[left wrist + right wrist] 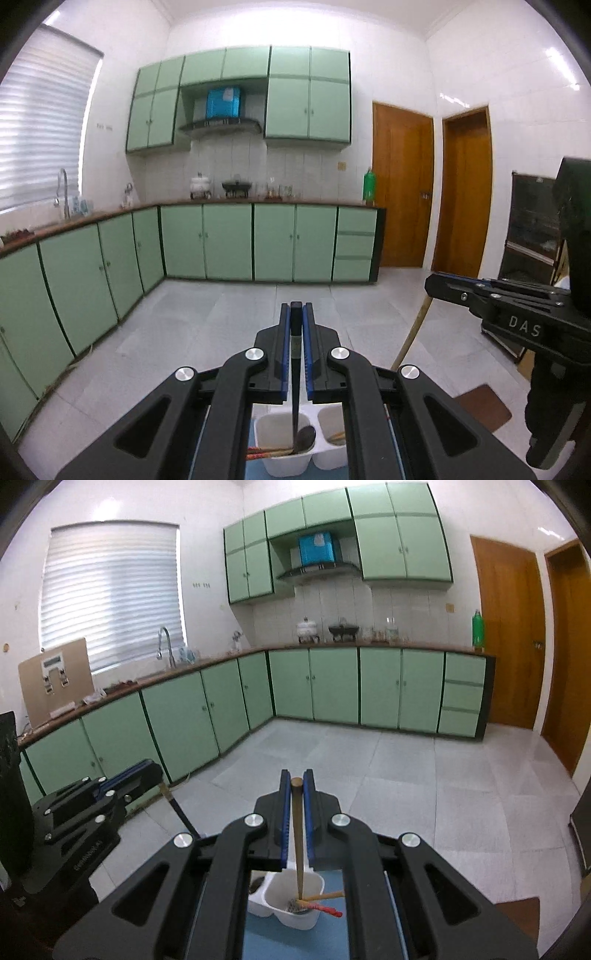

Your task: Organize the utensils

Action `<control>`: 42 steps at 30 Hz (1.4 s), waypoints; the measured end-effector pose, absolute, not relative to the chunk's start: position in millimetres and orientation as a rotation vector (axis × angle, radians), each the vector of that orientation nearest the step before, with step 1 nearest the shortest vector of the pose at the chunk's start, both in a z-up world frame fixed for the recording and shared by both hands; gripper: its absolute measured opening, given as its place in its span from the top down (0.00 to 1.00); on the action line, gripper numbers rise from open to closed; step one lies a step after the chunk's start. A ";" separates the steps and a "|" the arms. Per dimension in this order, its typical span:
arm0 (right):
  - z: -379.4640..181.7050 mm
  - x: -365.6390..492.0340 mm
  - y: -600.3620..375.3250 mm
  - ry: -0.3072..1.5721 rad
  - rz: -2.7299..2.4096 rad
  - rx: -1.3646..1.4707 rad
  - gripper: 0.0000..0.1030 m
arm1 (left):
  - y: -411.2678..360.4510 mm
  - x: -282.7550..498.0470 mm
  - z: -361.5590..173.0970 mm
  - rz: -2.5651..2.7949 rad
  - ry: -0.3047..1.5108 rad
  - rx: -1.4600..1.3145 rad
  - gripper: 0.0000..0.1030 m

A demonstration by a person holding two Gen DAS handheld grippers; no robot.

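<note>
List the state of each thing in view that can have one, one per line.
left hand-held gripper: shut on dark-handled utensil
dark-handled utensil: upright, head down in white holder
right hand-held gripper: shut on wooden-handled utensil
wooden-handled utensil: upright, lower end in white holder
white holder: upright, holding utensils
base cabinet doors: shut
brown door: shut
window blind: lowered

White utensil holder [284, 463]: both side walls hidden behind the left hand-held gripper [296, 314]; base cut by the lower frame edge. Dark spoon [303, 437] bowl half sunk inside it. Countertop items behind the holder [273, 190] too small to identify.
</note>
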State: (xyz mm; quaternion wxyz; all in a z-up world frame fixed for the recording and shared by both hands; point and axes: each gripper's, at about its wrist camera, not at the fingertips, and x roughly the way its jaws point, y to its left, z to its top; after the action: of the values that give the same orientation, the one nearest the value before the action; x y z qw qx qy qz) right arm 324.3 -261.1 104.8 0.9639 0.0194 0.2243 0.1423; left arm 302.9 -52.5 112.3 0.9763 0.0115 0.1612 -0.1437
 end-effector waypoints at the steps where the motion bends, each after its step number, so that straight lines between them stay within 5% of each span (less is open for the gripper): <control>1: 97.1 328.1 -261.0 0.474 0.291 0.040 0.94 | -54.0 307.8 104.5 -0.293 0.347 0.028 0.94; 8: 78.3 317.4 -265.9 0.490 0.264 0.034 0.81 | -55.0 308.4 73.6 -0.304 0.414 0.057 0.87; 19: 70.8 225.5 -295.8 0.426 0.196 0.055 0.31 | -45.0 232.4 75.6 -0.295 0.398 0.073 0.34; 23: 50.0 180.5 -301.5 0.438 0.165 0.064 0.15 | -34.5 199.2 63.2 -0.282 0.424 0.044 0.25; 31: 20.9 116.0 -291.8 0.482 0.188 0.065 0.07 | -26.3 139.1 44.5 -0.238 0.465 0.009 0.11; 42: 14.4 66.4 -269.1 0.488 0.220 0.024 0.06 | -31.6 81.3 47.2 -0.238 0.455 0.037 0.06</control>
State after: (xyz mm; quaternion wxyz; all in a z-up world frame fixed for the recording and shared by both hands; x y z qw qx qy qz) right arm 66.4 -269.1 14.4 0.9642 0.0119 0.2413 0.1089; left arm 81.3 -31.6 47.2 0.9670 0.0184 0.2252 -0.1175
